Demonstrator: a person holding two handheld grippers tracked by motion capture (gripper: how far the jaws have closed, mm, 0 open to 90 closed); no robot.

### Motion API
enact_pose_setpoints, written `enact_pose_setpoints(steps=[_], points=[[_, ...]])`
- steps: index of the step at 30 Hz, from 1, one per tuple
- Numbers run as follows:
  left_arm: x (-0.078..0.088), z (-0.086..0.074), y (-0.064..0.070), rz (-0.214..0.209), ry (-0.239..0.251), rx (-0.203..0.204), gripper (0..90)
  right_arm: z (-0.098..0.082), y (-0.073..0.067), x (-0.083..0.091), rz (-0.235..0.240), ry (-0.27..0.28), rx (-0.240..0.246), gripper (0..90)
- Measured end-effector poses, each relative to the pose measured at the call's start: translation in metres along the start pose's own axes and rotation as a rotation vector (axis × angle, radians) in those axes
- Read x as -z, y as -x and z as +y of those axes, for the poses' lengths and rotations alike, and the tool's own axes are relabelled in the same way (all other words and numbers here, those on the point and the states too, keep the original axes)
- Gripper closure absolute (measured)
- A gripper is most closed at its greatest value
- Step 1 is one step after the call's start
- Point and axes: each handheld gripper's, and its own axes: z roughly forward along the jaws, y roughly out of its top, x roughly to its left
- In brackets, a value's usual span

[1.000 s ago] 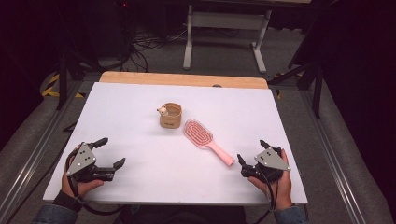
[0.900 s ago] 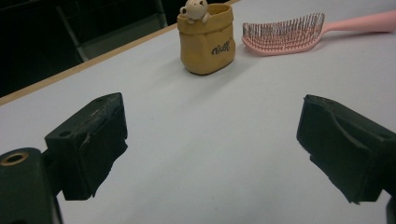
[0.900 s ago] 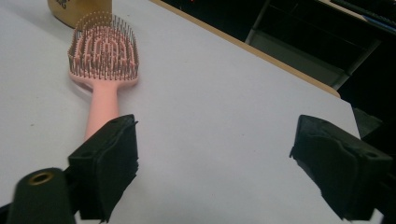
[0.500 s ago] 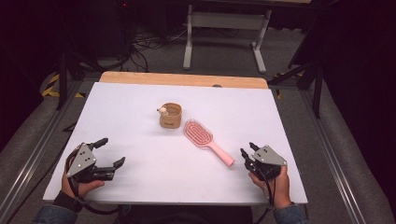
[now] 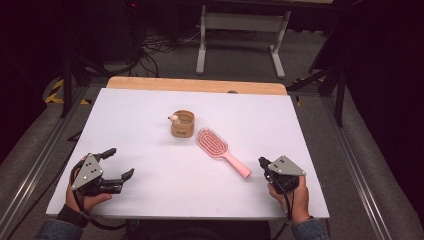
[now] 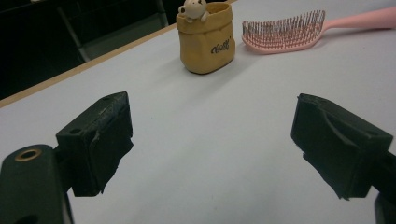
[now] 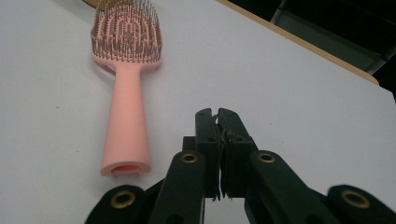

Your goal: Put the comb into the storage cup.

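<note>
Pink plastic hairbrush [image 5: 220, 151] lies bristles-up near the centre of the white surface [image 5: 300, 125], its long axis running from the head beside the tan pouch-shaped holder [image 5: 182, 123] down to the handle end, which lies just beside the right tongs [image 5: 263, 163], the nearer pair. Right tongs are closed on nothing; left tongs [image 5: 119, 163] stand wide apart, well clear of both items. Cursive script on the holder is too small to read reliably.

Black tongs [image 5: 116, 165] with brass rivets, grey three-cornered plates, denim sleeves [image 5: 55, 229].
</note>
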Motion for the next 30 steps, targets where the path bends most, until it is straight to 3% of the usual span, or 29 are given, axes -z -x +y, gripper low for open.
enact_pose_setpoints(steps=[10, 12, 15, 16, 17, 19, 21, 25, 28, 29, 30], points=[[-0.001, 0.000, 0.000, -0.006, -0.001, 0.007, 13.8, 0.001, -0.003, -0.005, 0.054, -0.022, 0.003, 87.6], [-0.001, -0.001, 0.000, -0.008, -0.001, 0.007, 13.6, 0.002, -0.003, -0.006, 0.045, -0.012, -0.014, 75.3], [-0.001, -0.001, 0.000, -0.009, -0.005, 0.003, 13.5, 0.004, 0.000, -0.005, 0.058, 0.004, -0.044, 64.0], [-0.001, -0.001, 0.000, -0.009, -0.005, 0.003, 13.5, 0.004, 0.000, -0.005, 0.058, 0.004, -0.044, 64.0], [-0.002, -0.001, 0.000, -0.011, -0.009, 0.005, 13.5, 0.005, 0.001, -0.005, 0.058, 0.005, -0.049, 58.5], [-0.003, -0.001, 0.000, -0.013, -0.010, 0.004, 13.4, 0.009, 0.001, -0.006, 0.093, 0.010, -0.055, 51.8], [-0.003, -0.001, 0.000, -0.015, -0.012, 0.004, 13.4, 0.010, 0.001, -0.006, 0.094, 0.009, -0.051, 50.2], [-0.003, -0.001, 0.000, -0.020, -0.017, 0.001, 13.2, 0.016, 0.002, -0.010, 0.101, 0.006, -0.064, 38.7], [-0.003, -0.001, 0.000, -0.021, -0.016, 0.002, 13.2, 0.019, 0.002, -0.013, 0.100, -0.006, -0.067, 33.0], [-0.003, -0.001, 0.000, -0.024, -0.017, 0.003, 13.0, 0.023, 0.002, -0.017, 0.114, -0.032, -0.061, 25.9], [-0.004, -0.002, 0.000, -0.026, -0.019, 0.001, 12.9, 0.024, 0.002, -0.018, 0.121, -0.043, -0.062, 24.2]])
